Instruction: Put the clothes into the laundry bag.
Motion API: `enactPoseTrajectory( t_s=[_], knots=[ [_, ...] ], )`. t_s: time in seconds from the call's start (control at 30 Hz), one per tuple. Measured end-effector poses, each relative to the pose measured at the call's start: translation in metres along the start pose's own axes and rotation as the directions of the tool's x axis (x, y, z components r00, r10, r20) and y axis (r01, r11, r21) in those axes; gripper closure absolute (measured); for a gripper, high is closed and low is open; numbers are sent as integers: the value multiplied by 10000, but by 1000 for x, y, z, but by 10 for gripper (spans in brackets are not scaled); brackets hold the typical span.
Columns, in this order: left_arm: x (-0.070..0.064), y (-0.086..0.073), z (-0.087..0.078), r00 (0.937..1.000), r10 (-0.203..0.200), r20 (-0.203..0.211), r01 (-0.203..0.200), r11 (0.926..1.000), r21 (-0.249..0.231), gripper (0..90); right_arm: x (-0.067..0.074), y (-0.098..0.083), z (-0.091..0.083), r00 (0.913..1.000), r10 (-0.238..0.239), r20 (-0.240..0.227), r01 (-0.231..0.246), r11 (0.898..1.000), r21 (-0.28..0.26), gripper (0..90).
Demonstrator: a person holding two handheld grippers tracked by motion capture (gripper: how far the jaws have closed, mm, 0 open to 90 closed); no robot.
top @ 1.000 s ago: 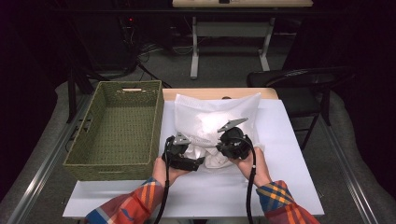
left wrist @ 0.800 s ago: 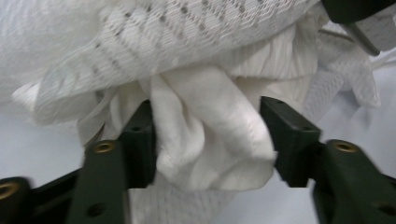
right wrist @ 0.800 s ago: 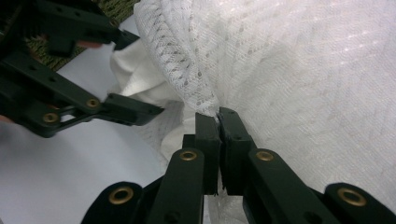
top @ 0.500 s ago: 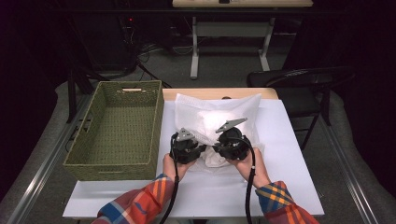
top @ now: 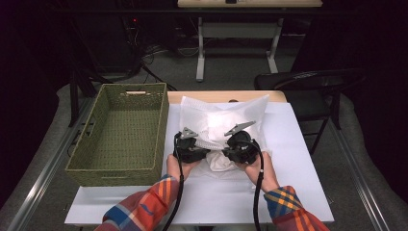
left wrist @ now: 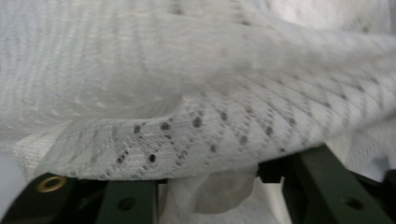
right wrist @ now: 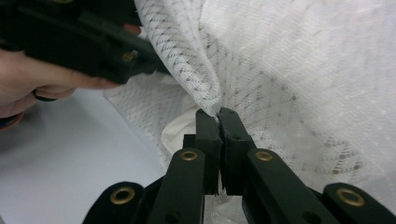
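white mesh laundry bag lies on the white surface, just right of the woven green basket, far edge near the wooden strip at the back of the surface. the near end of the bag is bunched up between the two hands. something white and cloth-like shows at its near edge, can't tell if inside or under.

left tool at the near left part of the bag, grey plate on top, hand under it. in the left gripper view a folded mesh edge drapes across the two dark jaws, which stand apart at the bottom of the view. jaws have just been opening again after closing; mesh lies over and between them, but whether the pads press on it, cannot tell, tips are covered by the fabric.

right tool pressed together, pinching a ridge of the mesh right at the tips; the fabric rises in a pleat from the grip. in the high view the right tool sits at the near right part of the bag, close to the left one, the bunched fabric between them.

the right gripper view also shows the left tool at the upper left, its hand behind it, touching the same fold of mesh.

basket interior is bare weave. plaid sleeves come in from the bottom edge. black chair beyond the surface on the right, well apart.
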State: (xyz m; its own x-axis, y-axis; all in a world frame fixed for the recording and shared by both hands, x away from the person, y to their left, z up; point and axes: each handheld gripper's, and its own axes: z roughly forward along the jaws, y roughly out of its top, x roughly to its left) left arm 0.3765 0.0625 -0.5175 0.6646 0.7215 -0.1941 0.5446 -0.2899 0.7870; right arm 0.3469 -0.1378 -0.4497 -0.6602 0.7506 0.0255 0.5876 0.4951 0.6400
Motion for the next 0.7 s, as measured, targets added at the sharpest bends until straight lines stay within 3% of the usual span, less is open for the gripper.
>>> enactPoseTrajectory(
  t_s=[0.13, 0.3, 0.53, 0.7],
  knots=[
    [-9, -6, -7, 9965, 832, 35, -833, 9956, 432, 332, 1, 1, -1, 10000, -33, 48, 33, 10000, -39, 882],
    [-11, -10, -15, 9943, 1053, 189, -1065, 9915, 744, 198, 1, 2, -4, 9999, 51, 120, -50, 9999, -133, 880],
    [-21, -21, -17, 9899, 1334, 488, -1390, 9805, 1386, 163, 0, 2, -5, 9998, 144, 141, -141, 9997, -220, 879],
    [-33, -27, -4, 9828, 1661, 808, -1775, 9702, 1652, 228, 0, 2, -5, 9998, 148, 139, -145, 9997, -198, 879]
  ],
)
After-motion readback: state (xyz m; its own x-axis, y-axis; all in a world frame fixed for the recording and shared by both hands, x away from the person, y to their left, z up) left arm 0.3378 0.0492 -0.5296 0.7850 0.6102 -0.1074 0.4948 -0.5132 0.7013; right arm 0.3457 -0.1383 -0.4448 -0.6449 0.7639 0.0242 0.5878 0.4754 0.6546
